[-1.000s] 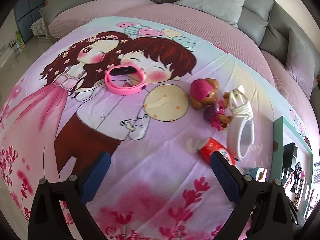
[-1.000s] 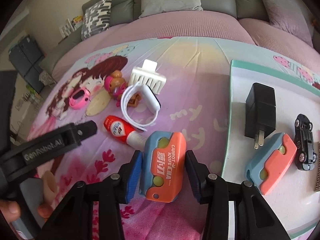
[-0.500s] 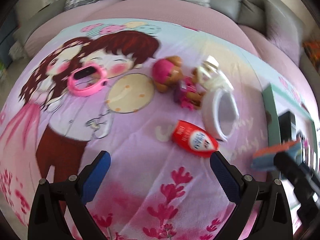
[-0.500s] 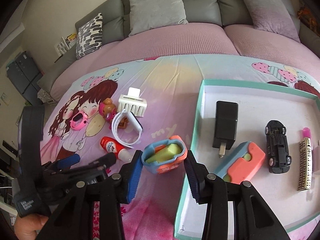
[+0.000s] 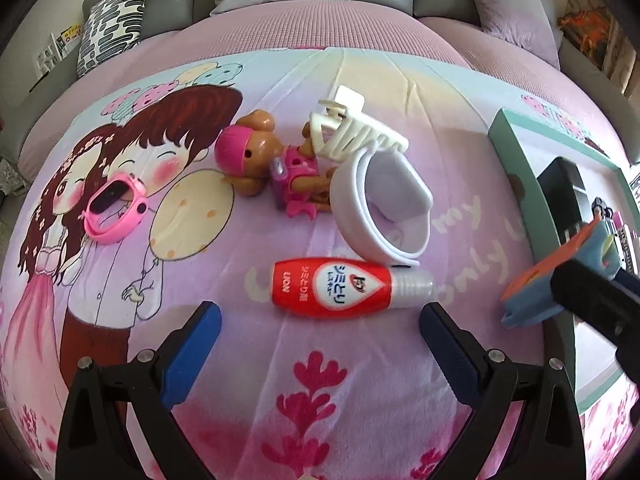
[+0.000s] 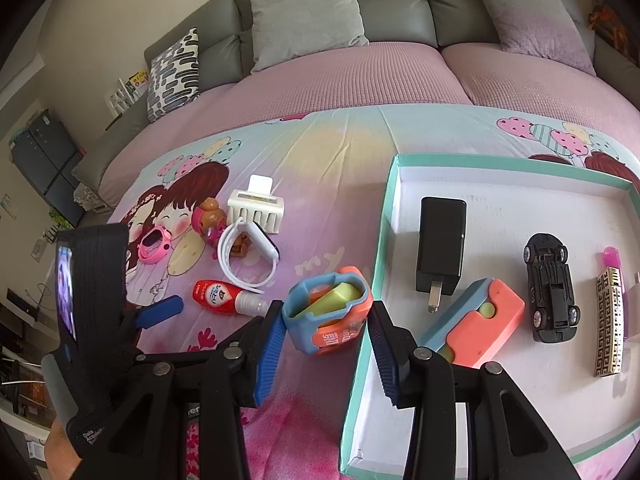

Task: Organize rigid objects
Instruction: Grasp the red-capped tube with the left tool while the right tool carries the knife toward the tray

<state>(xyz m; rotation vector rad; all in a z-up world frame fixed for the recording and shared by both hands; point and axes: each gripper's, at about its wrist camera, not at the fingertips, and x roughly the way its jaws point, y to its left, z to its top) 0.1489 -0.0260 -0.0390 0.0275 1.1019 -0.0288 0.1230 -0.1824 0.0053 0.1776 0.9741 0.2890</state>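
Observation:
My right gripper (image 6: 326, 326) is shut on a blue-and-orange carrot-knife toy (image 6: 328, 314), held above the bedsheet just left of the teal-rimmed white tray (image 6: 386, 216). The toy also shows in the left wrist view (image 5: 560, 276). My left gripper (image 5: 320, 336) is open and empty, its fingers either side of a red glue bottle (image 5: 336, 288) lying just ahead of it. Behind the bottle lie a white wristband (image 5: 380, 208), a toy dog in pink (image 5: 272, 164), a white hair claw (image 5: 356, 128) and a pink watch (image 5: 114, 212).
The tray holds a black charger (image 6: 440, 244), a second carrot-knife toy (image 6: 476, 320), a black toy car (image 6: 552, 288) and a gold-patterned hair clip (image 6: 610, 320). A grey sofa with cushions (image 6: 304, 12) stands behind the bed.
My right gripper has lifted the carrot-knife toy and carried it right, toward the tray's edge. My left gripper has swung right, from the pink watch to the red glue bottle.

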